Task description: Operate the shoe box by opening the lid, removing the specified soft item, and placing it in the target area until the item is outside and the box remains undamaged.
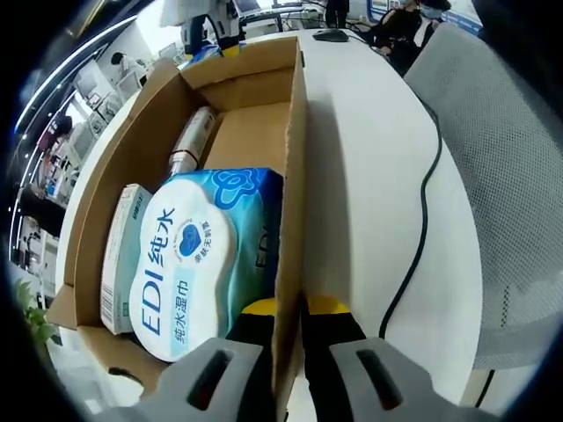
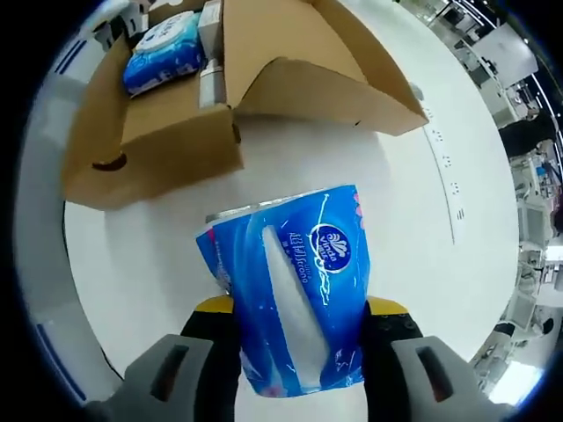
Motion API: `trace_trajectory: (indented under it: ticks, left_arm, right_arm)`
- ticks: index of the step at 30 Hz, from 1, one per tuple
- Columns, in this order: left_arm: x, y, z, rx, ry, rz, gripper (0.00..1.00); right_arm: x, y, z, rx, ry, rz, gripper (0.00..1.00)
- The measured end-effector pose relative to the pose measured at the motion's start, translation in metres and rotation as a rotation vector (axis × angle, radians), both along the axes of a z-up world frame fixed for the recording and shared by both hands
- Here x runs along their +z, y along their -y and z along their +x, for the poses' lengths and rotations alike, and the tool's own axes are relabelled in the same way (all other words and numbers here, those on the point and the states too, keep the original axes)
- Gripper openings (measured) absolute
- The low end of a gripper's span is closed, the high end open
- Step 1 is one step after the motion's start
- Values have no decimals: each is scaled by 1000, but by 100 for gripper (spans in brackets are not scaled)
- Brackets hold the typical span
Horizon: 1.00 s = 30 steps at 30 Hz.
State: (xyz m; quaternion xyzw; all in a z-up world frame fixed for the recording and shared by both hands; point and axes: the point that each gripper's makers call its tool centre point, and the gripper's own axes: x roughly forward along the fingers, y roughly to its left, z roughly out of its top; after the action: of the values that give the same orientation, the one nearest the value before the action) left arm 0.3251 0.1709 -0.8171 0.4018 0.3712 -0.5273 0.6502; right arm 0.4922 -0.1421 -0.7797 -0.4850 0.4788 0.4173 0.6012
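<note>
An open cardboard box [image 1: 299,158] lies on a white table; my left gripper [image 1: 288,312] is shut on its right wall near the front corner. Inside lie a blue-and-white wet-wipes pack [image 1: 207,255], a white carton [image 1: 123,255] and a white tube [image 1: 192,141]. In the right gripper view my right gripper [image 2: 299,316] is shut on a blue soft tissue pack [image 2: 295,290], held above the white table, outside the box [image 2: 167,132], which lies farther off with its flaps [image 2: 325,79] spread. The wipes pack [image 2: 167,48] shows inside it.
A black cable [image 1: 422,202] runs across the white table [image 1: 369,132] to the right of the box. A grey chair back [image 1: 510,193] stands at the table's right edge. People and desks with equipment sit beyond the table's far end. Bare tabletop [image 2: 149,264] surrounds the held pack.
</note>
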Motion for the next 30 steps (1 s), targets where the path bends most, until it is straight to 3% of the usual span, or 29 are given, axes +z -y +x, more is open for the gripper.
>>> trace_trajectory:
  ticks: [7,12,25,28,30]
  left_arm:
    - [0,0,0,-1,1,-1,3]
    - [0,0,-1,-3,0,-1,3]
    - [0,0,-1,-5,1,-1,3]
    - [0,0,-1,-6,1,-1,3]
    - [1,0,-1,-7,0,-1,3]
  right_arm:
    - [-1,1,1,-12,-3,0,53]
    - [-1,0,1,38,12,0,56]
    - [2,1,3,19,27,4,61]
    - [8,3,11,20,77,13,70]
    - [10,2,11,17,72,26,73]
